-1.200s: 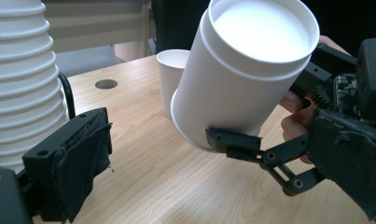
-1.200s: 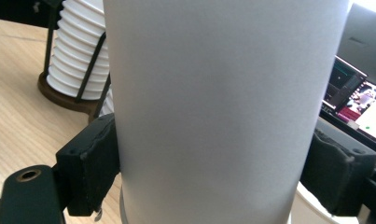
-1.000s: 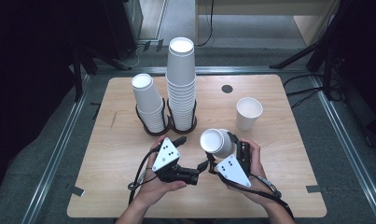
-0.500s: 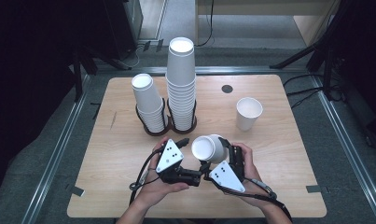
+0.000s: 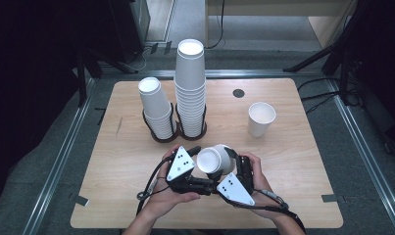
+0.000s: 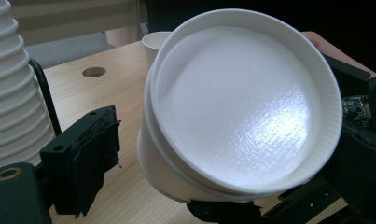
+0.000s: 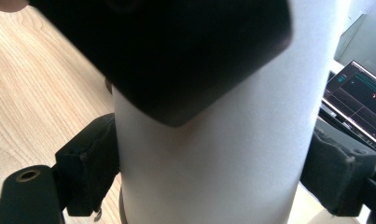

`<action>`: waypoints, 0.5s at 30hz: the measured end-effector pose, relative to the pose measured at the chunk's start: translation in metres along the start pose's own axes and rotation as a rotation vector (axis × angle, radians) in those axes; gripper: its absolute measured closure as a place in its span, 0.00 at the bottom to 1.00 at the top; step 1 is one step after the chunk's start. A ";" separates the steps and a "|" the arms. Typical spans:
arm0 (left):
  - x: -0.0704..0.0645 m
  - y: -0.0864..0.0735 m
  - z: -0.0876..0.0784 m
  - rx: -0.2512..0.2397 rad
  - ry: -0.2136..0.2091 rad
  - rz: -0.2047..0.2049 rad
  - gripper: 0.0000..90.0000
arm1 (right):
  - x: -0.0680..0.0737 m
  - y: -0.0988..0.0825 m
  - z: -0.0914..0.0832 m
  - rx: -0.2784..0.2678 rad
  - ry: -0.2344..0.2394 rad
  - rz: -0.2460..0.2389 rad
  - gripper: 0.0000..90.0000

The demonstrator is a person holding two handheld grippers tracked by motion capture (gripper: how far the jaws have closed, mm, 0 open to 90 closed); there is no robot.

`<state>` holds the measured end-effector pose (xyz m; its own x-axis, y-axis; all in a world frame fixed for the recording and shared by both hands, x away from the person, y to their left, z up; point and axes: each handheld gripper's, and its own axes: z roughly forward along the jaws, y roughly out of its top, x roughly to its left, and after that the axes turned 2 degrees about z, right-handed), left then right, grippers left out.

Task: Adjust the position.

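Light wooden tabletop (image 5: 303,161) bearing two stacks of white cups (image 5: 190,83) in black holders (image 5: 165,134) toward the far left, a single white cup (image 5: 261,118) toward the far right, a dark round hole (image 5: 238,93) near the far edge

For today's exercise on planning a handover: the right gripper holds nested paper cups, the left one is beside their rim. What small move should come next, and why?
Probably close the left gripper on the outer rim of the nested paper cups. The right gripper clamps the cups' body, and two rims show slightly offset. The left jaws, just closing, stand either side of the cup wall, not yet pressing, so a pinch there could start pulling one cup off.
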<state>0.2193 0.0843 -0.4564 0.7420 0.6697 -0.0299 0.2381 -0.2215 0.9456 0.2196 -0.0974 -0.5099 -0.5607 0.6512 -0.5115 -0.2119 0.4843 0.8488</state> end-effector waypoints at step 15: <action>0.001 0.000 0.001 0.010 0.003 -0.010 0.15 | 0.001 0.000 -0.001 -0.005 0.019 -0.007 0.15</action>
<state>0.2204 0.0841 -0.4572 0.7376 0.6741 -0.0384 0.2516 -0.2216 0.9421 0.2185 -0.0975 -0.5106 -0.5746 0.6364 -0.5146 -0.2195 0.4859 0.8460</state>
